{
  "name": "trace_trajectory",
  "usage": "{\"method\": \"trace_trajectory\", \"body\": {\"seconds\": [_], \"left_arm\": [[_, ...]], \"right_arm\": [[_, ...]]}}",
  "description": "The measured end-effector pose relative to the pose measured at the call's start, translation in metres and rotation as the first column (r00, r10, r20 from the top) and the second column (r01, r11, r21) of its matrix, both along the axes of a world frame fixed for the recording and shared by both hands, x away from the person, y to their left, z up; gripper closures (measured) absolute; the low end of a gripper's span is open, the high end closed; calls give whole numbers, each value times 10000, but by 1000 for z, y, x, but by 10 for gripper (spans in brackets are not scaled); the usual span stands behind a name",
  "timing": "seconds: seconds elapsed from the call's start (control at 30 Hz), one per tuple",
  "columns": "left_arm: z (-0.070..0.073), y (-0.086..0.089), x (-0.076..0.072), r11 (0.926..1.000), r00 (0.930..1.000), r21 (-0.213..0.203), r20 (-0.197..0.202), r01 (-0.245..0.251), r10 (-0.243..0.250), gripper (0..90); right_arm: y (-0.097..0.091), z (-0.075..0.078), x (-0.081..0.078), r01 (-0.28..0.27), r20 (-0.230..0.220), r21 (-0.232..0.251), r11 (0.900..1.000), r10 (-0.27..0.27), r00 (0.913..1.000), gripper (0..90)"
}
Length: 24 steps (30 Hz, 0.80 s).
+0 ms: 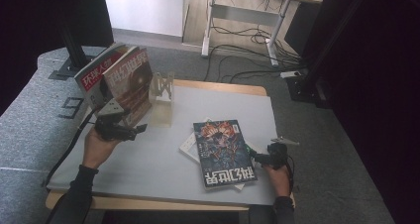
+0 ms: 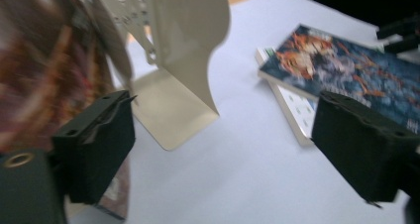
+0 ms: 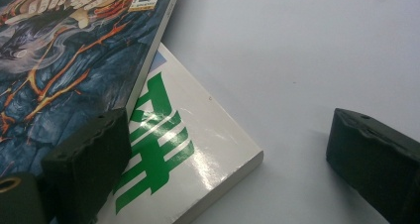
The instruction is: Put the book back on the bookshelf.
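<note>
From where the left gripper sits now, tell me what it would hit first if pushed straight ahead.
Probably the cream metal bookend: it stands just beyond the open left gripper, slightly toward its left jaw. Only bare grey table lies between the jaws. Depth is hard to judge in the blurred picture.

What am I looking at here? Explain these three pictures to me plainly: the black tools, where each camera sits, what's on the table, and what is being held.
A person sits at a grey table holding a hand-held clamp tool in each hand. The high view looks down from above. The other two cameras ride on the tools and look along their black jaws.

The left gripper is beside two magazines that stand against a cream metal bookend. Its jaws stand wide apart with nothing between them.

The right gripper rests by a blue magazine that lies flat on top of a white book. Its jaws are open too: one sits over the white book's cover by the blue magazine's edge, the other out over the bare table. Neither tool holds anything.
</note>
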<state>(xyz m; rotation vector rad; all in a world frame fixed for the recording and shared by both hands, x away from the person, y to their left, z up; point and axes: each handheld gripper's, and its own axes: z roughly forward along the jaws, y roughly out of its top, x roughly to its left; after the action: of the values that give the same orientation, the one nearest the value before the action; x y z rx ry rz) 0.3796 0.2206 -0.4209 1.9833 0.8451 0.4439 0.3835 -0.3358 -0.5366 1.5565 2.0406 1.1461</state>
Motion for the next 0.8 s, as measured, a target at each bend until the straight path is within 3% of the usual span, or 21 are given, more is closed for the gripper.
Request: {"method": "trace_trajectory", "body": {"seconds": [0.13,0.67,0.8], "left_arm": [[-12,-11,2,9990,9992,285,-229,348,-341,2],[-63,-32,-3,9919,9899,559,-912,1142,-1088,0],[-75,-35,-5,9882,9875,919,-1111,1222,-1117,0]], "right_arm": [[0,0,0,2,-2,1,10000,-2,10000,33],[0,0,0,-3,3,1,10000,3,10000,33],[0,0,0,-7,2,-3,10000,7,10000,33]]}}
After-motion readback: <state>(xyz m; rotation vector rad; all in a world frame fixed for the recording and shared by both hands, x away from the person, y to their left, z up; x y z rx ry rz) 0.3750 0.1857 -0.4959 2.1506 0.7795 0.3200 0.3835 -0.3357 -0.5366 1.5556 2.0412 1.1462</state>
